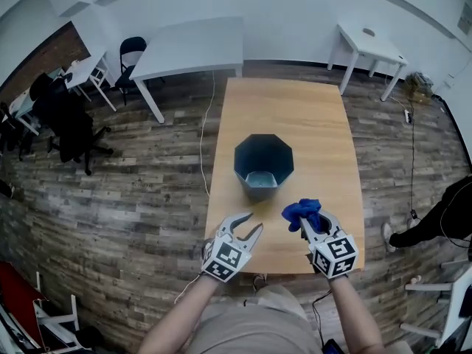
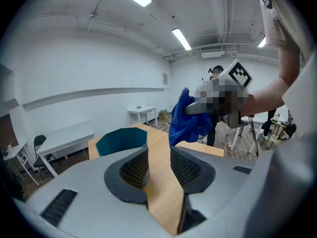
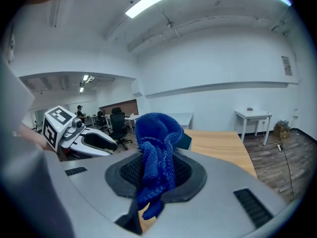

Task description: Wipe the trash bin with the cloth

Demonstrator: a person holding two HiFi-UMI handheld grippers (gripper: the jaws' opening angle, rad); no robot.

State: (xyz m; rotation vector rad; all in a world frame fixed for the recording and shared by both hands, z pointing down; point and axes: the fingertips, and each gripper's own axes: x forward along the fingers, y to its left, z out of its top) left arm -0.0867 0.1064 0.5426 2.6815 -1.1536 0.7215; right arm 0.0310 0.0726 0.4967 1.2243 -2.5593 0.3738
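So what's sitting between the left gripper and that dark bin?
Nothing but bare wooden table, as the head view shows, between the left gripper and the trash bin.

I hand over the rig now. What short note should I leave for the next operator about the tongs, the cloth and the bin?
Left tongs: open, empty, near the table's front edge.
Right tongs: shut on the bunched blue knitted cloth.
Dark teal octagonal plastic trash bin: upright mid-way along the light wooden table, apart from both tongs.
Done: cloth is in the grip.
Left: bring the cloth to the bin and wipe it.
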